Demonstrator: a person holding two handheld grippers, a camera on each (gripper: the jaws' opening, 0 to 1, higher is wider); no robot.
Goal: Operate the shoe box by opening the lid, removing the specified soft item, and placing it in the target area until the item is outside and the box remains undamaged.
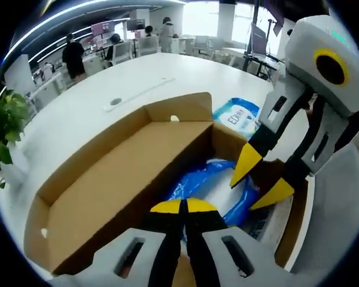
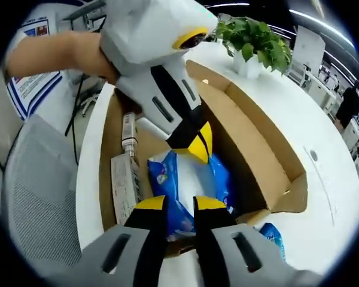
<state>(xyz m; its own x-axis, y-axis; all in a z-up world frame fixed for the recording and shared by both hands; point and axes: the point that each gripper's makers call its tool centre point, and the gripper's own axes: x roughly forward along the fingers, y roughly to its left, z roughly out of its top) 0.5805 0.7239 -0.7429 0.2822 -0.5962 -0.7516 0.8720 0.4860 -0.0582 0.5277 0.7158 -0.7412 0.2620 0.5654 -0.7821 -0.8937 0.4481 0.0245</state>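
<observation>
L gripper view, near to far: the left gripper sits at bottom centre, yellow tips pressed together w/ nothing between them, poised over the open shoe box. Just past the tips lies the soft item, a blue-and-white plastic pack, down inside the box at its right end. The right gripper comes in from the upper right, jaws spread apart, tips at the pack's right edge; can't tell if they touch it. The box lid is folded back flat to the left, plain brown card inside. Beyond the box, a second blue-white pouch lies on the white table. A potted plant stands at the far left; people and desks further back.

R gripper view: right gripper at bottom, tips parted w/ a gap, just at the near end of the same blue pack, not gripping it. Beside the pack, left, a white printed carton lies in the box. The left gripper reaches down from above, tips together over the pack's far end, held by a hand. Plant sits beyond the box on the table.
</observation>
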